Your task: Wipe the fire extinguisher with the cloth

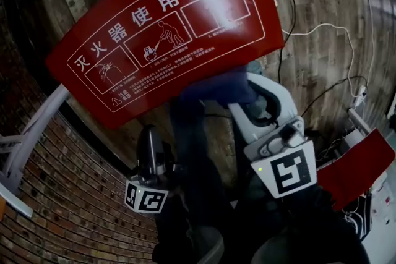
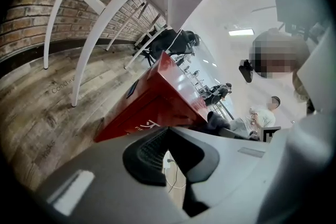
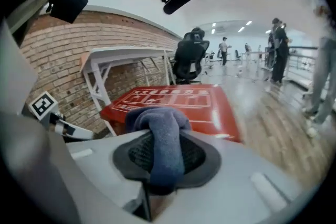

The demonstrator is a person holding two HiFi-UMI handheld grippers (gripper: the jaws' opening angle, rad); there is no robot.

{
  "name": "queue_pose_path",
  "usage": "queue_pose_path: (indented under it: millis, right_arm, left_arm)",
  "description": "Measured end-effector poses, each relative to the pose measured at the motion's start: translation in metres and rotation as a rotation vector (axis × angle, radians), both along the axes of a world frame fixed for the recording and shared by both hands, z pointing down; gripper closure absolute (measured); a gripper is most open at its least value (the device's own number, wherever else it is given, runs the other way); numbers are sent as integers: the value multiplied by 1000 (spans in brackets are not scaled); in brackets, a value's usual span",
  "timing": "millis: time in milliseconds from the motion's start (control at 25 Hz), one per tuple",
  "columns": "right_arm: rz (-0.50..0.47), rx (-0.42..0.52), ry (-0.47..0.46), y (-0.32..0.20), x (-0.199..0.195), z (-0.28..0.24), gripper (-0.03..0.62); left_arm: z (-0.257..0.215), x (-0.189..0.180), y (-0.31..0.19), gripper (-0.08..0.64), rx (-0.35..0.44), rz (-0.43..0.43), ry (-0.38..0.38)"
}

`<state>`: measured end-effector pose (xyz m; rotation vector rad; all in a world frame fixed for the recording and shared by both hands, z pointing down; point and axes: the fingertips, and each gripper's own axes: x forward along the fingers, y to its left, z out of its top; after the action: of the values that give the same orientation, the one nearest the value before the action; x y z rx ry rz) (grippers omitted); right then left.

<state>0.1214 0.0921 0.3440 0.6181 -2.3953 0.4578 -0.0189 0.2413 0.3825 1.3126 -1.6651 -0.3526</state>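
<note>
Cloth (image 3: pixel 160 128), blue-grey and bunched, is gripped between the jaws of the right gripper (image 3: pixel 167 162). In the right gripper view it is folded over the dark pads, with a loop standing above them and an end hanging below. In the head view the cloth is seen near the centre, at the lower edge of the red panel (image 1: pixel 167 28). Whether it touches the panel cannot be told.

The panel bears white diagrams and characters and fills the head view from 10 o'clock to 1 o'clock. In the right gripper view it lies at 12 o'clock from the cloth, as the top of a red cabinet. A second red surface (image 1: pixel 362 167) is seen at 4 o'clock in the head view, just beyond the right gripper's marker cube.

The left gripper (image 1: pixel 151 139) is held at 7 o'clock in the head view, below the panel and apart from the cloth. Its jaws are parted by a narrow gap with nothing between them. Only wooden floor (image 2: pixel 37 123) and a white cable are seen through the gap.

A brick wall (image 1: pixel 68 195) lies at 8 o'clock and a white frame (image 1: pixel 31 127) at 9 o'clock. White cables (image 1: pixel 334 28) are strewn over the floor at 2 o'clock.
</note>
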Motion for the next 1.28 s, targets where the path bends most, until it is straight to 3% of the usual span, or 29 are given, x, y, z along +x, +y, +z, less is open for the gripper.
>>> queue_pose_path:
  millis: [160, 280, 480, 640, 920, 1080, 1280]
  right_arm:
    - [172, 159, 59, -66, 51, -14, 505]
    - [162, 169, 63, -75, 59, -19, 505]
    - [161, 165, 213, -98, 109, -6, 505]
    - [18, 90, 201, -127, 118, 29, 505]
    - [-440, -89, 43, -119, 58, 124, 505]
    - [-475, -180, -25, -133, 34, 162, 505]
    - [-453, -290, 100, -148, 27, 234, 505]
  left_arm:
    - [-14, 10, -18, 561, 31, 34, -18]
    - [-33, 22, -35, 561, 49, 93, -44]
    - [-68, 42, -71, 561, 37, 198, -133]
    - [-85, 54, -100, 561, 43, 199, -172]
    - [-82, 86, -145, 561, 21, 215, -173]
    - [-76, 102, -168, 561, 21, 209, -168]
    - [-68, 115, -187, 561, 18, 191, -173]
